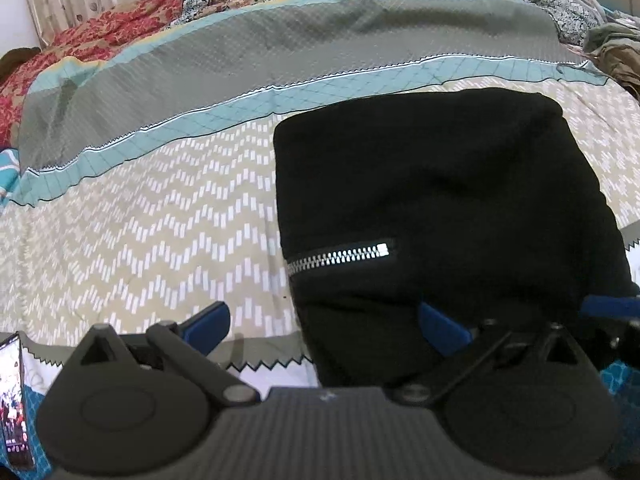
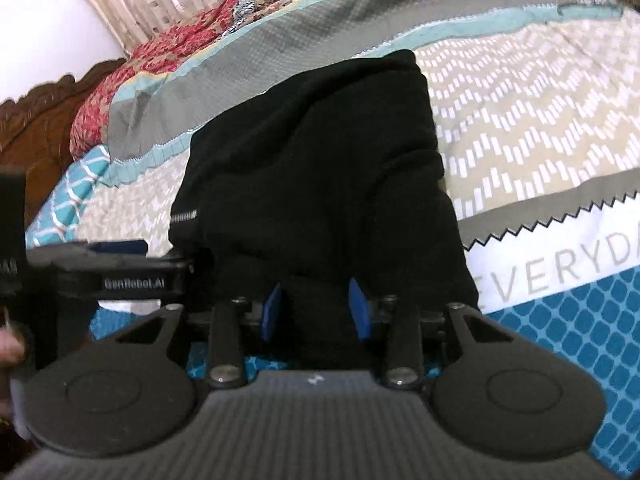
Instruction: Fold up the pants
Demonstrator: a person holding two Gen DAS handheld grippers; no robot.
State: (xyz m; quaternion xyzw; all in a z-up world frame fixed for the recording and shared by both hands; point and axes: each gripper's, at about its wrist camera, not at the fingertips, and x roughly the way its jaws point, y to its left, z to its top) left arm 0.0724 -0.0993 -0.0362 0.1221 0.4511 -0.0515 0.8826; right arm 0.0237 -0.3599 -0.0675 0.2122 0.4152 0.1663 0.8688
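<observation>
Black pants [image 1: 440, 180] lie folded into a thick bundle on the bed, with a silver zipper [image 1: 340, 258] showing near their left edge. My left gripper [image 1: 324, 325] stands wide open at the bundle's near left corner. One blue finger [image 1: 208, 322] is over the bedspread and the other rests over the black cloth. In the right wrist view the pants [image 2: 312, 140] run away from me. My right gripper [image 2: 316, 311] is shut on their near end, with black cloth pinched between the blue pads [image 2: 358, 310]. The left gripper [image 2: 120, 248] shows beside it at the left.
The bundle lies on a beige chevron bedspread [image 1: 160, 220] with teal and grey bands. A red floral quilt [image 1: 100, 32] and a wooden headboard [image 2: 40, 120] lie beyond. A lit phone [image 1: 14, 400] sits at the near left. Loose clothes [image 1: 616, 48] are piled far right.
</observation>
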